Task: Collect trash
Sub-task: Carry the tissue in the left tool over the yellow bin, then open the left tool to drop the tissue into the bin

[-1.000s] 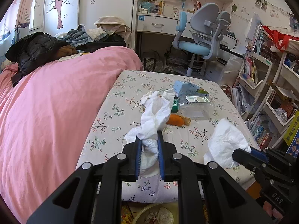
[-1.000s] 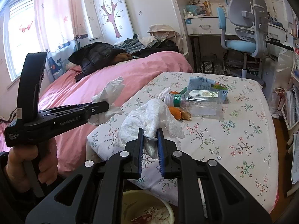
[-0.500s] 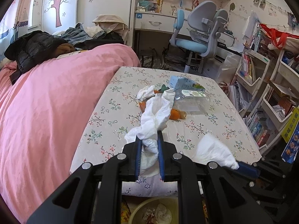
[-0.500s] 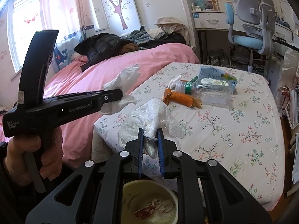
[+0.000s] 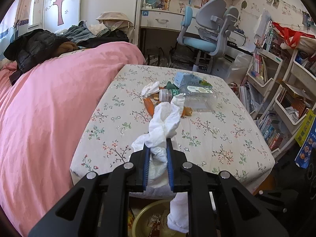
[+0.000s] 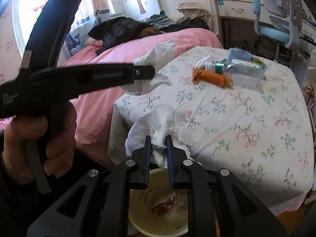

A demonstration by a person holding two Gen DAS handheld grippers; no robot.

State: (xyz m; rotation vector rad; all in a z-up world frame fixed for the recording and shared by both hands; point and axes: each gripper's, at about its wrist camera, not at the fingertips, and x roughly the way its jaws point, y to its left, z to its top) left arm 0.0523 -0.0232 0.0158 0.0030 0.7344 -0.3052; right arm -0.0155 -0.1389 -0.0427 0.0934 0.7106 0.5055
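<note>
The left gripper [image 5: 157, 150] is pinching a crumpled white paper tissue [image 5: 165, 122] between its blue-padded fingers, and the right gripper [image 6: 158, 148] is clamping a second wad of white tissue [image 6: 158, 122], both hanging over the yellow round bin [image 6: 158, 213] at the edge of the floral-clothed counter [image 6: 246, 118]. Being feather-light, soft and compressible, each wad is probably needing only a pinch through its bunched middle and may cling to the pads on release.
</note>
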